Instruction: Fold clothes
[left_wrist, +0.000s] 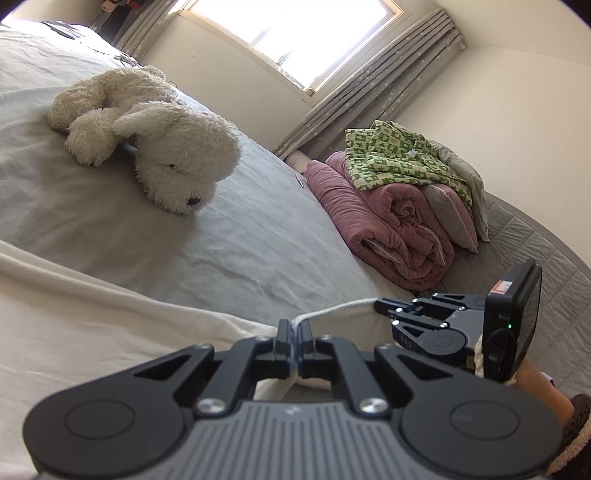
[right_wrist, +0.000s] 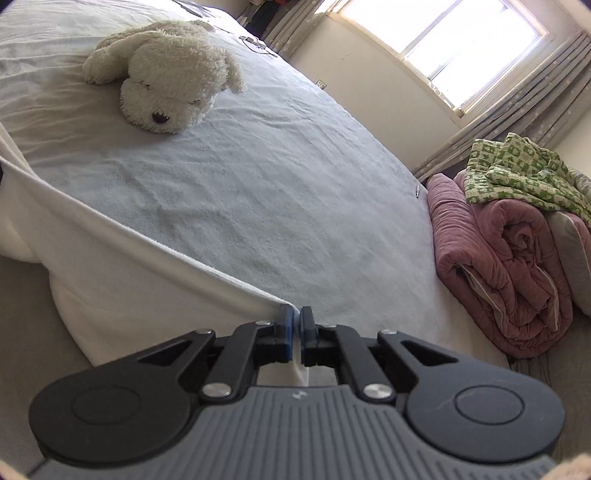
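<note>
- Left wrist view: black jaws of the left gripper (left_wrist: 294, 334) stand together, clamped on the corded hem of the cream garment (left_wrist: 110, 332), which spreads to the left over the near part of the bed (left_wrist: 240, 240).
- Just to the right in this view, the right gripper (left_wrist: 384, 308) is seen side-on, pinched on the same hem; a short slack run of edge hangs between the two devices.
- Count in this view: two grippers, one cream garment, one white plush dog (left_wrist: 159, 147), one rolled pink quilt (left_wrist: 388, 221), one green-patterned cloth (left_wrist: 399, 158) on top of it.
- Right wrist view: blue-padded jaws of the right gripper (right_wrist: 295, 332) are closed on a corner of the cream garment (right_wrist: 122, 258); a taut edge runs up and left from the pads.
- Count in this view: one gripper, one plush dog (right_wrist: 166, 74), one pink quilt (right_wrist: 509, 266), one green-patterned cloth (right_wrist: 524, 173), one window (right_wrist: 450, 44).
- Risk: both grips hold only a thin margin of fabric. A sharp pull could draw the hem out of the pads.
- Risk: the grip points lie close together, so most of the garment hangs unsupported and may bunch, giving a crooked fold.
- Risk: a wide sweep across the bed could drag cloth against the plush dog.
</note>
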